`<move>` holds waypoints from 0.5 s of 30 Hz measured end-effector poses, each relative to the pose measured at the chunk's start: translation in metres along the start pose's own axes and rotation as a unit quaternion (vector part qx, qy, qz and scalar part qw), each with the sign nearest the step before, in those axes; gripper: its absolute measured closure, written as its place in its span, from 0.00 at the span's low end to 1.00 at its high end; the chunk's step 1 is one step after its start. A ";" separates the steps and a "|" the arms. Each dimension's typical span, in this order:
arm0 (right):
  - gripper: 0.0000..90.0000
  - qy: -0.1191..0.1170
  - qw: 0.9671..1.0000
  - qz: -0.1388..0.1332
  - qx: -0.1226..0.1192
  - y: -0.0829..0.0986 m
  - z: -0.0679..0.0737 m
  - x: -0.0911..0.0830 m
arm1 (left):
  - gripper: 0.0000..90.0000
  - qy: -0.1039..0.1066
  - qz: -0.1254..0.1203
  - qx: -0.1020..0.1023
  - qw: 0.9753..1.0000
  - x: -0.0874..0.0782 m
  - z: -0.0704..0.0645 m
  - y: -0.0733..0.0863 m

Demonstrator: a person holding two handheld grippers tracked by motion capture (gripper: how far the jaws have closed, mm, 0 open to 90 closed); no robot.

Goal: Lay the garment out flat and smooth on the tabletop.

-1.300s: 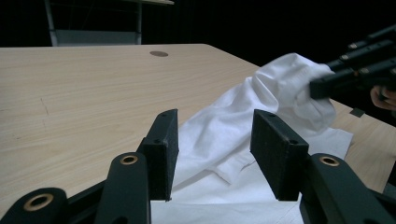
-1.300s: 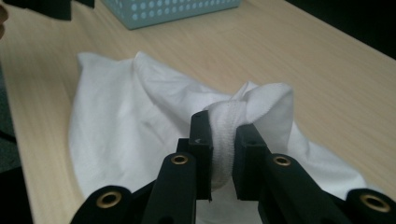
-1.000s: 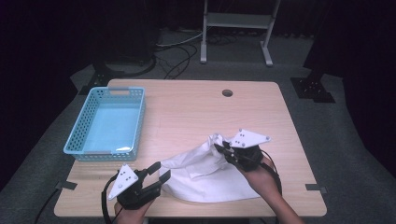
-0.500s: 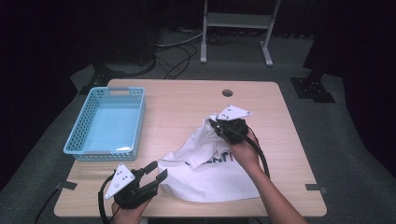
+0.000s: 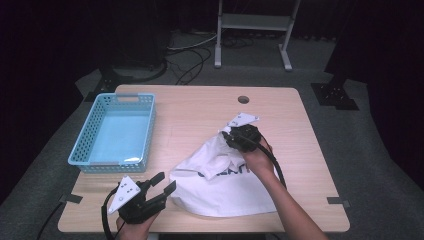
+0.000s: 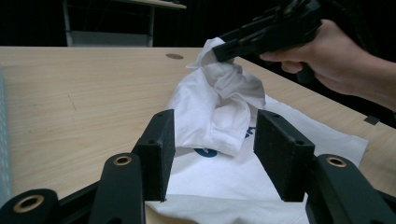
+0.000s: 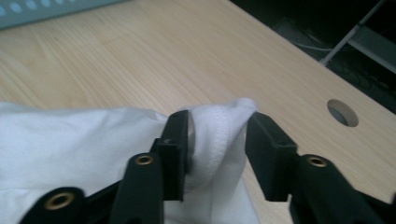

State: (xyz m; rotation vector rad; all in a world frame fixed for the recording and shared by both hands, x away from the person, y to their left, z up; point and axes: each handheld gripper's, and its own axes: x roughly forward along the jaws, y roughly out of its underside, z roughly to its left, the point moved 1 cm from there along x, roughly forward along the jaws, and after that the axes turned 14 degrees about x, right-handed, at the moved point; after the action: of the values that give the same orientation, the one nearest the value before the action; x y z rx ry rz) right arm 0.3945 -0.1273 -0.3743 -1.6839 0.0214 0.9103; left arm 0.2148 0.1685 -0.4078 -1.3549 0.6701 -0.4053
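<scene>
Fabric of the white shirt (image 5: 225, 185) is pinched and lifted by the right tongs (image 7: 217, 135), so it can be spread; the left tongs (image 6: 212, 149), held spread, wait just before its near hem on the table (image 5: 200, 107).

There's blue print on the white t-shirt (image 5: 220, 180), but good luck reading it. In the high view a few capital letters peek out from under a fold, too blurry to make out. The left gripper view just catches a blue curve. No other writing anywhere.
</scene>
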 end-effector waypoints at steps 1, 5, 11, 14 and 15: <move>0.60 -0.005 1.000 -0.008 0.000 -0.001 0.001 -0.007 | 0.53 -0.001 -0.001 0.001 1.000 0.000 0.000 0.000; 0.52 -0.014 0.999 -0.037 -0.005 0.002 0.010 -0.035 | 0.52 -0.005 -0.003 0.002 1.000 -0.002 0.002 -0.001; 0.48 -0.047 0.997 -0.058 -0.011 0.022 0.032 -0.065 | 0.51 -0.012 -0.004 0.001 1.000 -0.006 0.005 -0.001; 0.49 -0.080 0.995 -0.052 -0.017 0.036 0.050 -0.070 | 0.51 -0.014 -0.004 0.002 1.000 -0.007 0.006 -0.001; 0.49 -0.093 0.994 -0.046 -0.022 0.041 0.057 -0.071 | 0.51 -0.014 -0.004 0.002 1.000 -0.007 0.006 -0.001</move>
State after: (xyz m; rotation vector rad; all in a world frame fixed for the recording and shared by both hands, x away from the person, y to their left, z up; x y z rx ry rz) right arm 0.2949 -0.1238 -0.3698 -1.6210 -0.2022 0.9998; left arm 0.2137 0.1772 -0.4045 -1.3584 0.6397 -0.3931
